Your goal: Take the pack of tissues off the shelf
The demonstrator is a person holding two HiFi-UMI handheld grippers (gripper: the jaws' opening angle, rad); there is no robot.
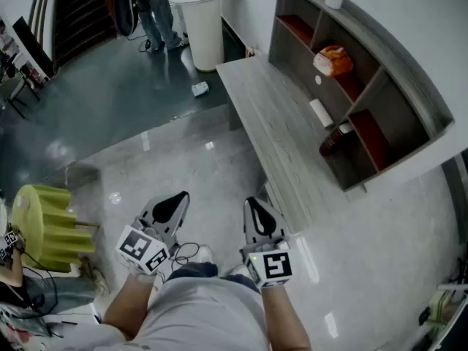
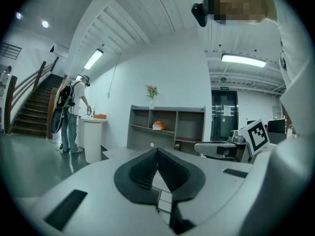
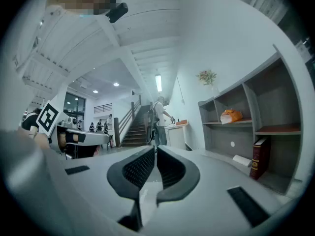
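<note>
The pack of tissues (image 1: 333, 61), orange and white, lies in the middle compartment of the grey shelf (image 1: 409, 72) against the right wall. In the left gripper view the pack of tissues (image 2: 158, 126) shows far ahead, and in the right gripper view the pack of tissues (image 3: 231, 115) sits at upper right. My left gripper (image 1: 178, 199) and right gripper (image 1: 253, 206) hang side by side over the floor, well short of the shelf. The left gripper (image 2: 157, 151) and the right gripper (image 3: 155, 149) both stand shut with nothing in them.
A long grey bench (image 1: 274, 134) runs in front of the shelf. A white box (image 1: 320, 112) and a dark red book (image 1: 333, 141) sit low in the shelf. A person (image 1: 157, 13) stands by a white round pedestal (image 1: 203, 20). A yellow stool (image 1: 47, 229) is at left.
</note>
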